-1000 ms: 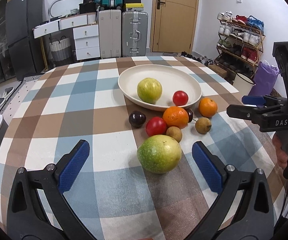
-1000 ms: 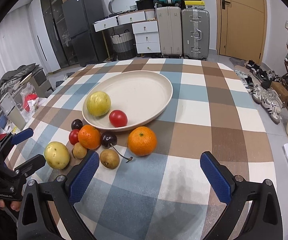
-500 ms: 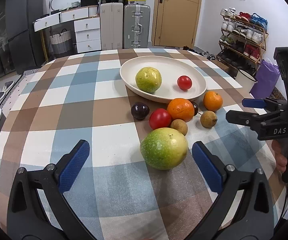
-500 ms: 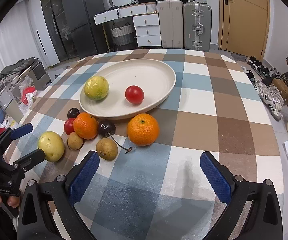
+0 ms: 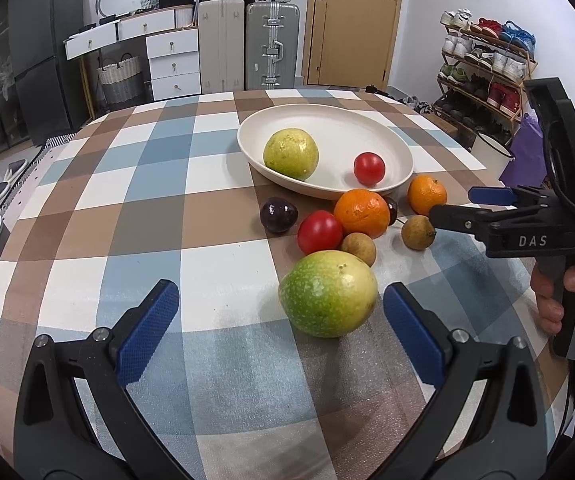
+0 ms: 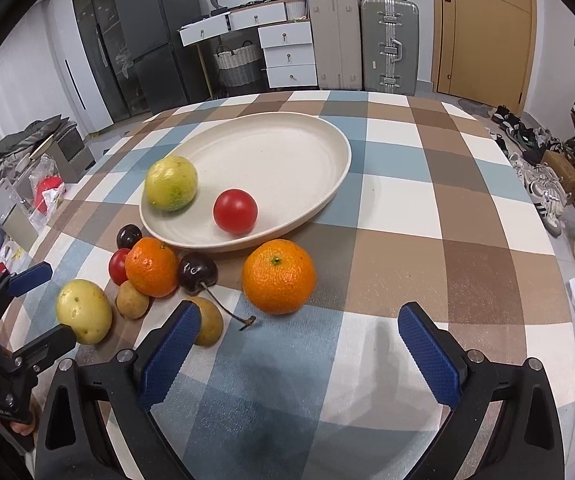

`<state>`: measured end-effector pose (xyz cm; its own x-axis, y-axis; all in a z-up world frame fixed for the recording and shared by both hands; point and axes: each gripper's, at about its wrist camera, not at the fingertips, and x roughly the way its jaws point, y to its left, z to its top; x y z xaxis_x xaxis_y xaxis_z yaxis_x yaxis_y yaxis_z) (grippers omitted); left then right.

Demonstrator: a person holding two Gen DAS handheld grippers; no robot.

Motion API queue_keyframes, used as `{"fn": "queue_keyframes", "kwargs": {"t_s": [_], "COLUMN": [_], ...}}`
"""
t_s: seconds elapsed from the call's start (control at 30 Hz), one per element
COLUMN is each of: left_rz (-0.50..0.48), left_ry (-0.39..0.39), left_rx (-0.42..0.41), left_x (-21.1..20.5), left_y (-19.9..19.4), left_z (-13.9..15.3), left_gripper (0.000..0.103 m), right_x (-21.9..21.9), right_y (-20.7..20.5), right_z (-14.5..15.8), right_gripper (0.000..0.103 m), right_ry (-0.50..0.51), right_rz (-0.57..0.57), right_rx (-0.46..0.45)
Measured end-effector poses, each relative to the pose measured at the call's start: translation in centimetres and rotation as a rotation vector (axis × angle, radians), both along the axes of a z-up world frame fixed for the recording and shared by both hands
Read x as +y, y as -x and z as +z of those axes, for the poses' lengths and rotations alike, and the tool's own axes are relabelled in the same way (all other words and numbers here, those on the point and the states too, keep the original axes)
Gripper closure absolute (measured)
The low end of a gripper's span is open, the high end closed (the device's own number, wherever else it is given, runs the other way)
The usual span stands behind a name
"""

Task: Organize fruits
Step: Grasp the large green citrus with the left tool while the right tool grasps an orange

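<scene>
A cream plate point(image 5: 391, 140) point(image 6: 327, 136) holds a yellow-green fruit point(image 5: 290, 153) point(image 6: 171, 183) and a red tomato point(image 5: 369, 168) point(image 6: 235, 211). In front of it lie two oranges point(image 5: 362, 213) point(image 6: 278, 281), a second tomato point(image 5: 319, 231), dark plums, a cherry point(image 6: 198, 273) and small brown fruits. A large green fruit point(image 5: 328, 293) point(image 6: 83, 311) lies nearest. My left gripper point(image 5: 279, 334) is open, just short of the green fruit. My right gripper point(image 6: 295, 354) is open, just short of the right orange point(image 5: 426, 195).
The checked table point(image 5: 147, 208) stretches left and far of the plate. Suitcases point(image 5: 272, 46) and drawers stand behind it, a shoe rack point(image 5: 483, 72) at the right. Bags and clutter point(image 6: 27, 184) lie on the floor beside the table.
Both grippers have moved forward toward the fruit. The green fruit and the right orange now sit closer to the open fingers. No fruit has moved.
</scene>
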<state>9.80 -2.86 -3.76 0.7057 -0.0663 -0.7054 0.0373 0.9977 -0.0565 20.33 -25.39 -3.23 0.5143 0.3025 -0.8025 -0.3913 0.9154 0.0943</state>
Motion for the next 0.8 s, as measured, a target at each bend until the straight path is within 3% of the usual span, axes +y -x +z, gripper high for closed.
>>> {"fn": "queue_keyframes", "kwargs": {"t_s": [0.3,0.53,0.63,0.8], "left_rz": [-0.015,-0.032,-0.045,-0.08], "left_ry": [0.002,0.008,0.016,0.046], "left_rx": [0.014,0.027,0.033,0.055], "left_x": [-0.1,-0.2,-0.3,-0.5], "left_y": [-0.3,-0.6,-0.6,-0.7], "left_z": [-0.3,-0.5,-0.6,-0.9], "left_gripper": [0.001,0.002,0.007,0.03], "right_x": [-0.2,-0.5,-0.4,-0.1], "right_y": [-1.1,-1.5,-1.8,-2.1], "right_z": [0.1,0.1,-0.2,-0.6], "right_gripper": [0.019,0.022,0.026,0.032], "right_ry": [-0.043,-0.059,-0.06,-0.063], "right_rz": [-0.02,-0.027,-0.027,-0.018], "right_rx": [0.011,0.014,0.028,0.039]}}
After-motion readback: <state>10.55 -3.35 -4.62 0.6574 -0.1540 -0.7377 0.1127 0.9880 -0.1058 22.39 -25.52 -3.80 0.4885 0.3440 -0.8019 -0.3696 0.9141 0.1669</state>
